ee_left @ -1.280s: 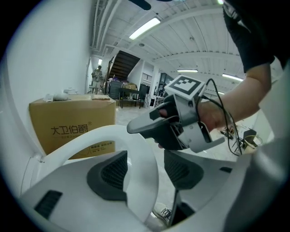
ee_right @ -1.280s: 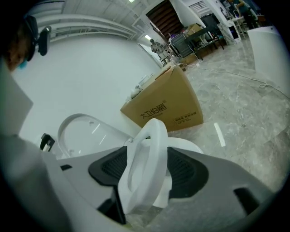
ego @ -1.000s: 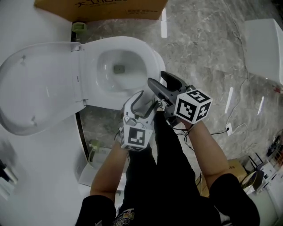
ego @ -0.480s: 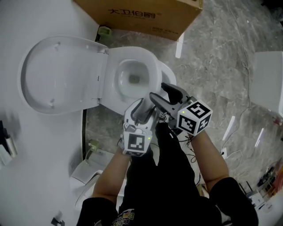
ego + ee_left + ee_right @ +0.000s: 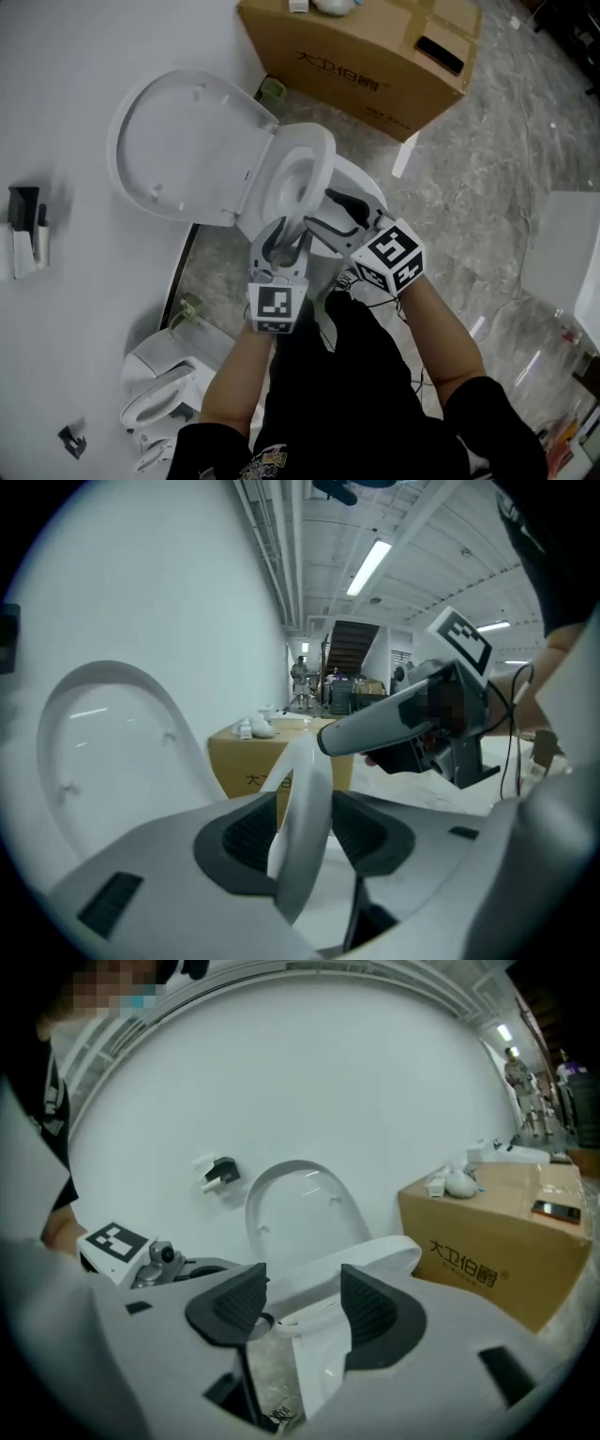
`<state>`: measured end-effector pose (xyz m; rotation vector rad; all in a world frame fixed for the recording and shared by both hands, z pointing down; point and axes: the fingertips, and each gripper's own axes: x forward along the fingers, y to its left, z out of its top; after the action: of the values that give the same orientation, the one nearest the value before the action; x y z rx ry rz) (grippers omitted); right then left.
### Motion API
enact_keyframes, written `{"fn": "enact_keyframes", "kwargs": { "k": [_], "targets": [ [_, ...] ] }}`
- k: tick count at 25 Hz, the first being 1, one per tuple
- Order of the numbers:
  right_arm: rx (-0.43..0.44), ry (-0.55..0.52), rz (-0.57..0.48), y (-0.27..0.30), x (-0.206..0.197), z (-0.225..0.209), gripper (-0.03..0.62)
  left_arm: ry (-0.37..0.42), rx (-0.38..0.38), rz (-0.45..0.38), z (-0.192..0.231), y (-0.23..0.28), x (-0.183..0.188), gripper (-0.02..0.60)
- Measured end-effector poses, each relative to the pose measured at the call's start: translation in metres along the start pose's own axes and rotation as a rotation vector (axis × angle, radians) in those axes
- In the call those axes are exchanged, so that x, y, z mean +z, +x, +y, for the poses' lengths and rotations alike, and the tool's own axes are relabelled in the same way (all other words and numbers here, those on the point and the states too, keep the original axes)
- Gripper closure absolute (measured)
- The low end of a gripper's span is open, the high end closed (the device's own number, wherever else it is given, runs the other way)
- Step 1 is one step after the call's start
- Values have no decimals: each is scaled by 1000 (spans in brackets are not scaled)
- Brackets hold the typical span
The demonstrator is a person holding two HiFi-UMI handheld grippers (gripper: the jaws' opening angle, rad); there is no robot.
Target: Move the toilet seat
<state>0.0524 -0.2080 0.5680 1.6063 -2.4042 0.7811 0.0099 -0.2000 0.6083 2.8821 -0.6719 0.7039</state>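
Observation:
The white toilet seat (image 5: pixel 319 155) stands tilted up off the bowl (image 5: pixel 367 190), in front of the raised lid (image 5: pixel 183 141). My left gripper (image 5: pixel 281 231) holds the seat's near rim. In the left gripper view the seat (image 5: pixel 302 799) runs edge-on between the pads, which have just been closing onto it. My right gripper (image 5: pixel 330 212) reaches over the rim from the right. Its jaws have been closing a little. In the right gripper view the seat (image 5: pixel 347 1260) crosses between the pads with gaps showing. The lid (image 5: pixel 300 1208) stands behind it.
A brown cardboard box (image 5: pixel 375 56) with small items on top stands just past the toilet. A dark holder (image 5: pixel 26 230) hangs on the white wall at left. A small white fixture (image 5: pixel 159 394) and cables lie on the grey marble floor near my legs.
The seat has gone from lying flat on the bowl to tilted up. Both grippers have risen with it toward the lid, and the left jaws have narrowed on the rim.

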Motion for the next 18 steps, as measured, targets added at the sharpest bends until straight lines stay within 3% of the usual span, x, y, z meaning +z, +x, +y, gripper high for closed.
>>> {"fn": "enact_keyframes", "kwargs": {
  "k": [7,18],
  "targets": [
    [0,-217,44,32,33,15,368,-32,143,0,48,-16,19,402],
    [10,-226,8,84,76,37,364,-34,176,-15,110,-36,37,434]
  ]
}}
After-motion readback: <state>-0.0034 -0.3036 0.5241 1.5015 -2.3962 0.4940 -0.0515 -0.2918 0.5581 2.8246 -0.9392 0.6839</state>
